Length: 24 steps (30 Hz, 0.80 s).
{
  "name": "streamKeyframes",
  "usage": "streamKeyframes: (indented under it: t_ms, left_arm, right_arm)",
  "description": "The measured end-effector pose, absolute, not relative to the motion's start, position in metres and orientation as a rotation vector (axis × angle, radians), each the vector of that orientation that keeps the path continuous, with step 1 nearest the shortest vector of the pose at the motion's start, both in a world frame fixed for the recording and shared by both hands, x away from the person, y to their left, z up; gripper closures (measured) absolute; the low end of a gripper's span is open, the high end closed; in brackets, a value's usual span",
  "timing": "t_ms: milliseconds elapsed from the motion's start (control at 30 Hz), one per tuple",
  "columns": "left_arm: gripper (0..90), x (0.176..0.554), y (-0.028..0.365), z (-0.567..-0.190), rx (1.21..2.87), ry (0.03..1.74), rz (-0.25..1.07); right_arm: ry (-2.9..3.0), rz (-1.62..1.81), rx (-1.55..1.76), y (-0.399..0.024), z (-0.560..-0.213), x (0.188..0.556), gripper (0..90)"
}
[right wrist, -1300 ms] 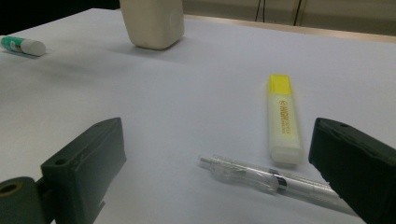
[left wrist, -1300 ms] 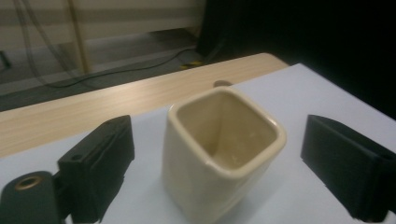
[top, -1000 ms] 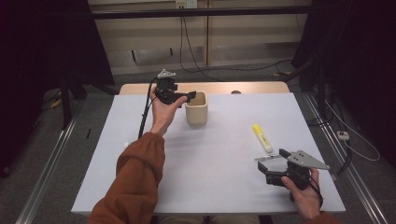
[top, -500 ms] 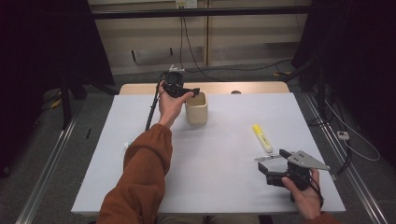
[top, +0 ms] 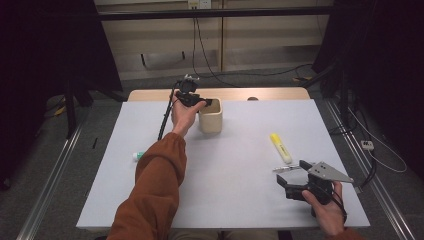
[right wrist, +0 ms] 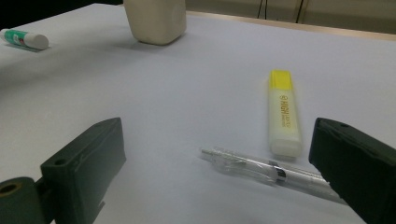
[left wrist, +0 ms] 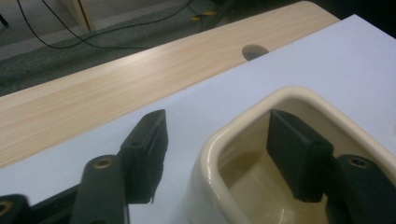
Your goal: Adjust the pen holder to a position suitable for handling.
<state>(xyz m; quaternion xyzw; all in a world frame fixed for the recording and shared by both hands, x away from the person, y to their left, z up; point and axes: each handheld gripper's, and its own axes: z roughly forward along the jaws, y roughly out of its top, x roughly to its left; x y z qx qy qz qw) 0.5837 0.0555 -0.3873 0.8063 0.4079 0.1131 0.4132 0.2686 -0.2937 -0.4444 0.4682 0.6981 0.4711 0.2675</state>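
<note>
A cream cup [top: 212, 121] stands upright at the back of the white table. My left gripper [top: 201, 102] reaches over the cup's rim from the left. In the left gripper view, one jaw is inside the cup [left wrist: 233, 126] and the other outside its wall. The jaws have just been closing, and a gap still shows between the outer pad [left wrist: 148, 154] and the wall. My right gripper [top: 289, 178] rests open at the front right. Just beyond its jaws lie a clear pen [right wrist: 261, 168] and a yellow highlighter [right wrist: 284, 112].
A green-and-white tube [top: 138, 156] lies at the left of the table under the left forearm. A bare wooden strip [left wrist: 116, 79] with a cable hole runs behind the white top. A black cable trails from the left gripper.
The left hand has moved right and down to the cup, and its jaws have narrowed around the cup's wall. The right hand has not moved.
</note>
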Motion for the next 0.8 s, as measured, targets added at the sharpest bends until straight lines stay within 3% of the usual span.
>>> streamKeyframes:
  t_ms: [233, 467, 800]
  left_arm:
    - [49.5, 0.5846, 0.0573, -0.3917, 2.081, 1.052, 0.247]
    - [65.9, 0.5861, 0.0605, -0.3918, 2.102, 1.067, 0.209]
    - [70.3, 0.5858, 0.06, -0.3868, 2.159, 1.026, 0.25]
  right_arm:
    - [1.889, 1.266, 1.255, -0.2934, -0.4446, 0.2688, 3.3]
    - [1.889, 1.267, 1.254, -0.2936, -0.4446, 0.2685, 3.3]
    - [1.888, 1.261, 1.257, -0.2935, -0.4443, 0.2669, 3.3]
